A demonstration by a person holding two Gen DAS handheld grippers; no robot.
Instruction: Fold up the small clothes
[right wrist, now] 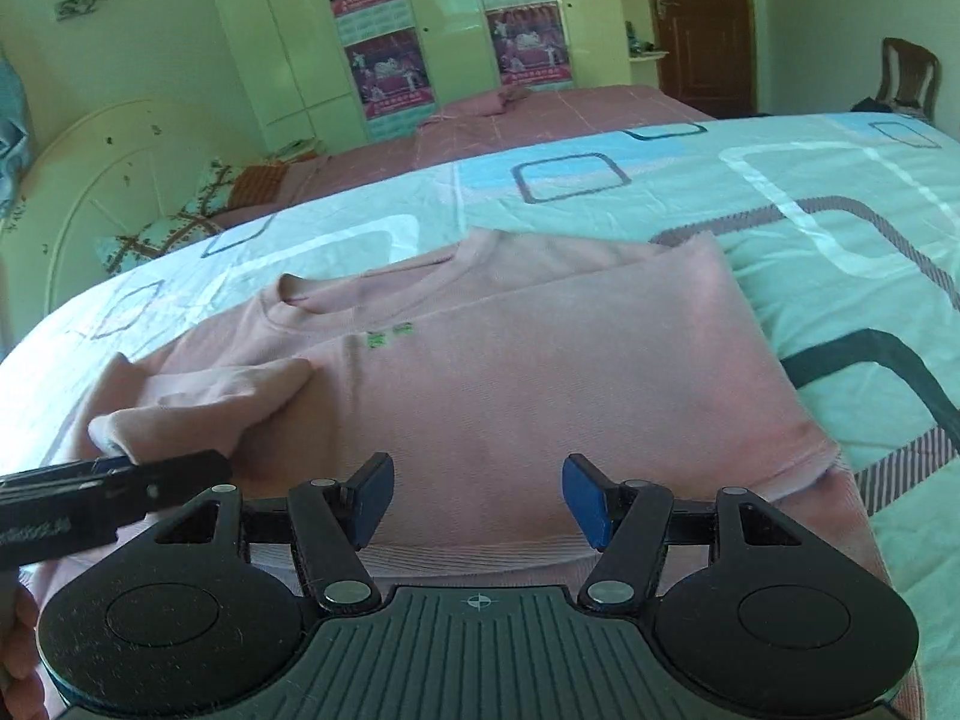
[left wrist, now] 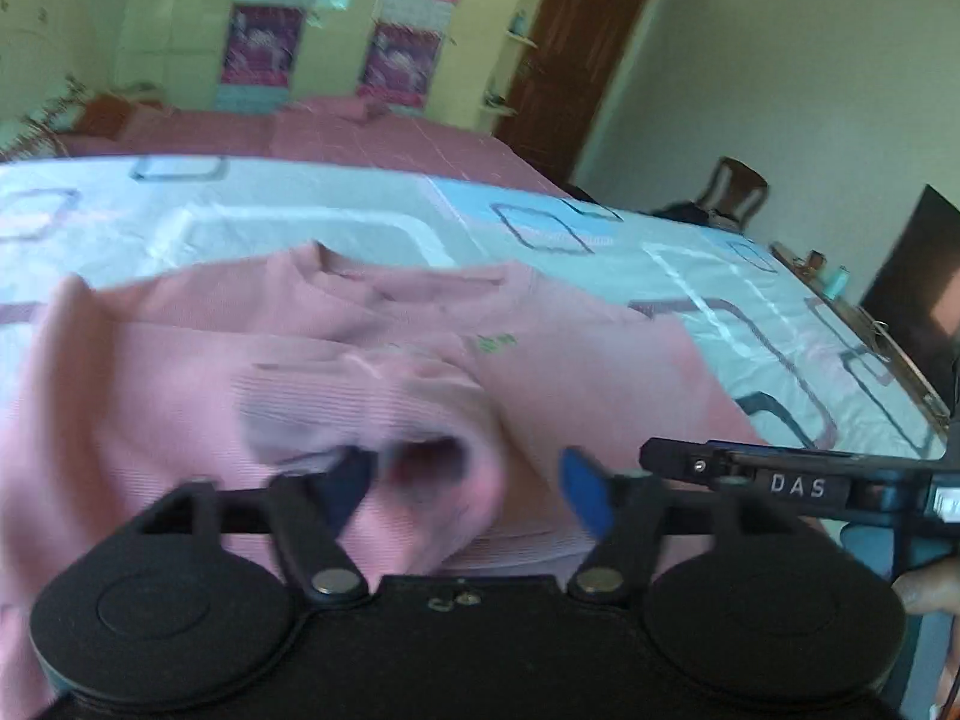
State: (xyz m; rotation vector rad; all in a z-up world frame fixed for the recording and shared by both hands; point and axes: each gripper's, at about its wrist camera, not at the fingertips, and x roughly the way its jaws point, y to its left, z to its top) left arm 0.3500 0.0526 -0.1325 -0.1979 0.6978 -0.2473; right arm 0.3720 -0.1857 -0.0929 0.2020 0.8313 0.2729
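Observation:
A pink long-sleeved top (right wrist: 540, 372) with a small green mark on the chest lies flat on the bedspread, neck away from me. Its right side is folded in to a straight edge. Its left sleeve (right wrist: 228, 396) lies bent across the body. In the left wrist view the sleeve's cuff (left wrist: 432, 468) sits loosely between the wide-apart fingers of my left gripper (left wrist: 468, 486), which is open; the picture is blurred. My right gripper (right wrist: 480, 498) is open over the top's lower hem with nothing between its pads. Each gripper shows at the edge of the other's view.
The pale bedspread (right wrist: 810, 192) with rectangle patterns runs out on all sides of the top. Behind it is a pink-covered bed (right wrist: 540, 120), then a wardrobe with posters (right wrist: 390, 60), a brown door (right wrist: 702, 18) and a chair (right wrist: 906, 72). A hand (left wrist: 930, 591) shows at the right edge.

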